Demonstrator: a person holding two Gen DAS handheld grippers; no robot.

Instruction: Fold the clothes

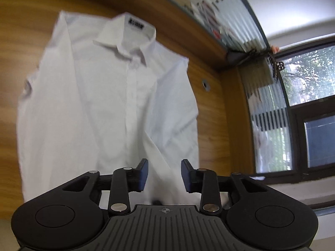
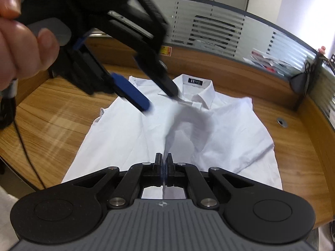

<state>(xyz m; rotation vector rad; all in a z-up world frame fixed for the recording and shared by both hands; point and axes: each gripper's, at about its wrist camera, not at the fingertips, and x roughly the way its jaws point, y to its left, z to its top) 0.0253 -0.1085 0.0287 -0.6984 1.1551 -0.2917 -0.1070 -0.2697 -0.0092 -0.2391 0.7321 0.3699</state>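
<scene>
Shirt [image 2: 129, 138] cloth, white and thin, is pinched right up close in the right gripper [image 2: 164, 166], whose jaws are squeezed shut on a strip of it that rises up in a soft ridge from the shirt's middle; I cannot tell which part of the shirt that strip is. The left gripper [image 1: 164, 174] hangs above the shirt with its jaws wide apart and holding nothing, and a hand [image 2: 23, 39] grips it. A little farther off, the shirt lies front side up on the wooden table [image 2: 41, 113], buttoned, with its sleeves lying along its sides. Farthest away is the collar [image 2: 201, 92] with a dark label inside. I think the shirt is light and floppy, so it will sag and wrinkle when lifted. Good spots to grab look like the shoulders, the bottom edge or a cuff, where the cloth is thicker.
</scene>
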